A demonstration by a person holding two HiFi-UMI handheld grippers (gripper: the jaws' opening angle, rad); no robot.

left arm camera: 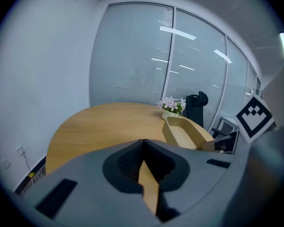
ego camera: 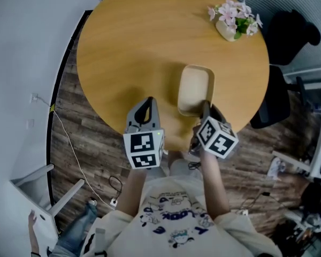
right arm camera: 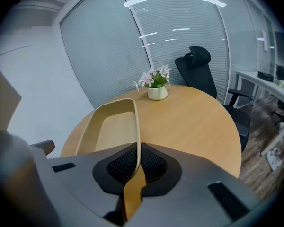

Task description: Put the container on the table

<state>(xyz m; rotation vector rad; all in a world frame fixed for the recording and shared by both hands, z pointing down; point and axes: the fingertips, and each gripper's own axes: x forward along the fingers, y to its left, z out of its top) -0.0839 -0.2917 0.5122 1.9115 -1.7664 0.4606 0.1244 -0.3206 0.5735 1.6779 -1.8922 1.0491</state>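
A shallow beige oblong container [ego camera: 195,87] is over the near right part of the round wooden table [ego camera: 139,36]; whether it rests on the top I cannot tell. My right gripper [ego camera: 206,110] is shut on the rim at its near end. In the right gripper view the thin rim of the container [right arm camera: 111,129] runs into the closed jaws of the right gripper [right arm camera: 138,151]. My left gripper [ego camera: 145,107] is shut and empty, over the table's near edge to the left of the container. In the left gripper view the left gripper [left arm camera: 142,144] points across the table, with the container [left arm camera: 182,131] to its right.
A white pot of pink flowers [ego camera: 232,19] stands at the table's far right. A black office chair [ego camera: 289,36] sits beyond that edge. A white cable [ego camera: 69,143] trails over the wooden floor at the left, near white furniture legs [ego camera: 48,189].
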